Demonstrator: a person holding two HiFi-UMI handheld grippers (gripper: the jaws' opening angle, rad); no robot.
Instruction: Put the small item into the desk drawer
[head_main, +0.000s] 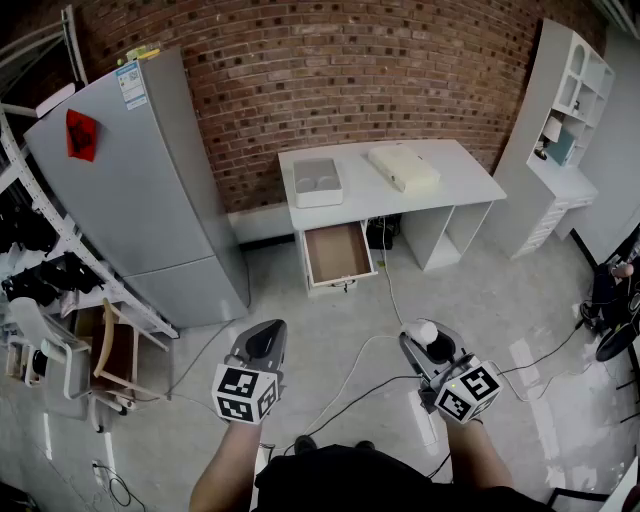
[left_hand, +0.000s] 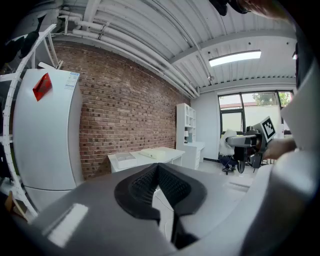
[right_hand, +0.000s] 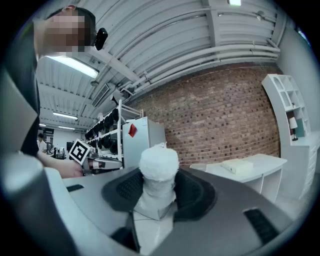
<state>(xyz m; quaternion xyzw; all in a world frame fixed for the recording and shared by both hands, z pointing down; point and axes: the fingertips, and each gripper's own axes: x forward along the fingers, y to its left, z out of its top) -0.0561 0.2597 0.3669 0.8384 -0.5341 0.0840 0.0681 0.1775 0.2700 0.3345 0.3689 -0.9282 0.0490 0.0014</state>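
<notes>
Head view shows two hand-held grippers: the left hand-held gripper (head_main: 264, 338) pressed together and empty, the right hand-held gripper (head_main: 428, 338) pinching one white small item (right_hand: 158, 167). One open drawer (head_main: 338, 254) stands well ahead, under a tabletop (head_main: 465, 178) carrying one tray (head_main: 317, 183) and one box (head_main: 402, 167).

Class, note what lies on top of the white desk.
On the desk, a white tray lies at the left and a flat cream box beside it. The tray's contents are too small to make out; the desktop beneath both is covered.
</notes>
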